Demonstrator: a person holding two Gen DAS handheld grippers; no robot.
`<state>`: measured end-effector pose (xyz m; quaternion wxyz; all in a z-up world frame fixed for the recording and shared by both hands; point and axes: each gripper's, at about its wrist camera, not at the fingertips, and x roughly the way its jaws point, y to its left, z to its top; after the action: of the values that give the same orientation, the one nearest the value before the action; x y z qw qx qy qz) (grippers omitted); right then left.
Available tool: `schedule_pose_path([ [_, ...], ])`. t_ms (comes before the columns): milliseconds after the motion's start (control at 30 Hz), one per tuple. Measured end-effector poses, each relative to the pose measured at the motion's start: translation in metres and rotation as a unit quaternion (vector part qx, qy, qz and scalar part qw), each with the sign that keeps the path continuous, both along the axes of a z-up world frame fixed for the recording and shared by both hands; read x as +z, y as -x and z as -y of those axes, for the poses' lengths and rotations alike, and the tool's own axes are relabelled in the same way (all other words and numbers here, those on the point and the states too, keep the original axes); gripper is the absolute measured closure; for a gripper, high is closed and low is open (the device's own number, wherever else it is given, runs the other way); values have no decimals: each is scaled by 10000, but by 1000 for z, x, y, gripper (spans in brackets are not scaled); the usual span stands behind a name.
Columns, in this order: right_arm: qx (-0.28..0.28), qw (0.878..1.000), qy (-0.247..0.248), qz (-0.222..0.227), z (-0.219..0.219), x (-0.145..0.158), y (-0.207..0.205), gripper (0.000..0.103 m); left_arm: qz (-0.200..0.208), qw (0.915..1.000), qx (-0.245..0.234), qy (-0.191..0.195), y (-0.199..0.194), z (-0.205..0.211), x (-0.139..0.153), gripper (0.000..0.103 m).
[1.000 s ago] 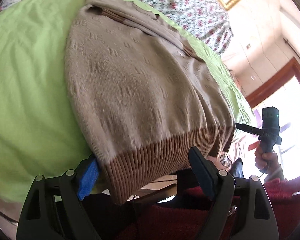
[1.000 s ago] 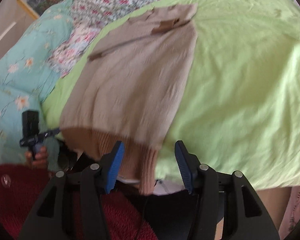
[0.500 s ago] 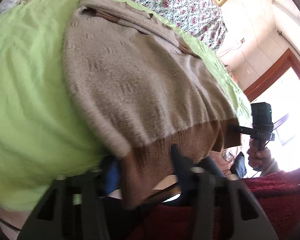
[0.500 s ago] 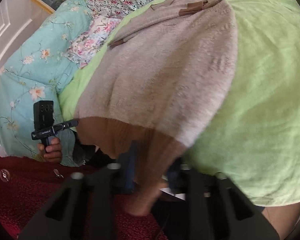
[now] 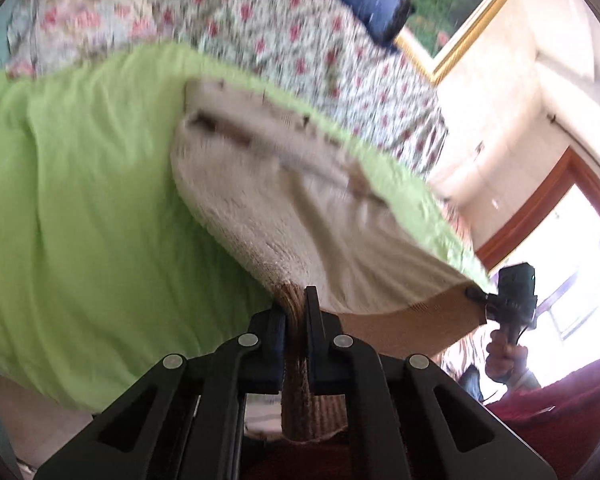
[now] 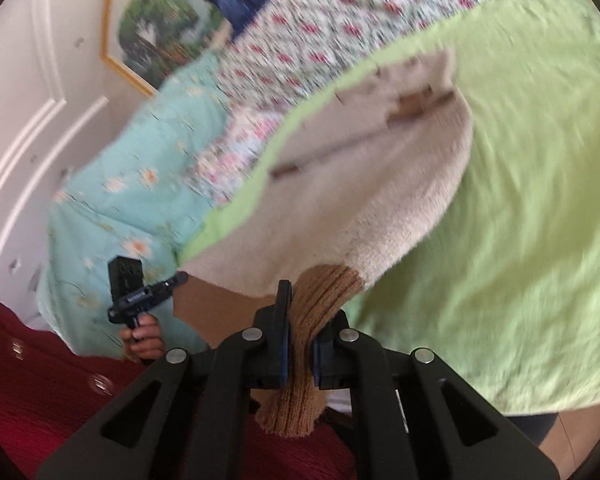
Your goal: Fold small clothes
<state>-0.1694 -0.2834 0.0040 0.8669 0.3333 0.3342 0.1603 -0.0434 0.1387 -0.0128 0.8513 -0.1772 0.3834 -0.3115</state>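
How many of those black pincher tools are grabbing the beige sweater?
2. The left gripper pinches one corner of the sweater's brown ribbed hem; the right gripper pinches the other corner. Both are shut on it, above the green sheet.

Both grippers are black, angular linkages with round silver pivot screws: the left gripper point(image 5: 296, 320) and right gripper point(image 6: 300, 320) carry blue pads. At seven o'clock, a dark-red garment point(image 6: 40, 380) with small silver studs.

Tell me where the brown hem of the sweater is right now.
The hem is pinched at its two corners by the left gripper and right gripper, lifted off the near edge of the green sheet.
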Motion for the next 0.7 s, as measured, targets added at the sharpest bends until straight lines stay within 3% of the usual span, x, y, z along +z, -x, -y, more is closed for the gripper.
schedule_pose_path([
  [167, -125, 9986, -239, 447, 8, 23, -4, 94, 265, 9994, 36, 200, -7, 1, 26, 97],
  [333, -197, 9980, -83, 601, 15, 38, -32, 94, 493, 9982, 94, 313, -32, 9, 44, 97],
  [567, -496, 9949, 250, 841, 48, 66, -98, 94, 884, 9933, 521, 527, -105, 16, 74, 97],
  [700, -737, 9937, 416, 735, 72, 69, -154, 94, 859, 9920, 745, 556, -160, 25, 79, 97],
])
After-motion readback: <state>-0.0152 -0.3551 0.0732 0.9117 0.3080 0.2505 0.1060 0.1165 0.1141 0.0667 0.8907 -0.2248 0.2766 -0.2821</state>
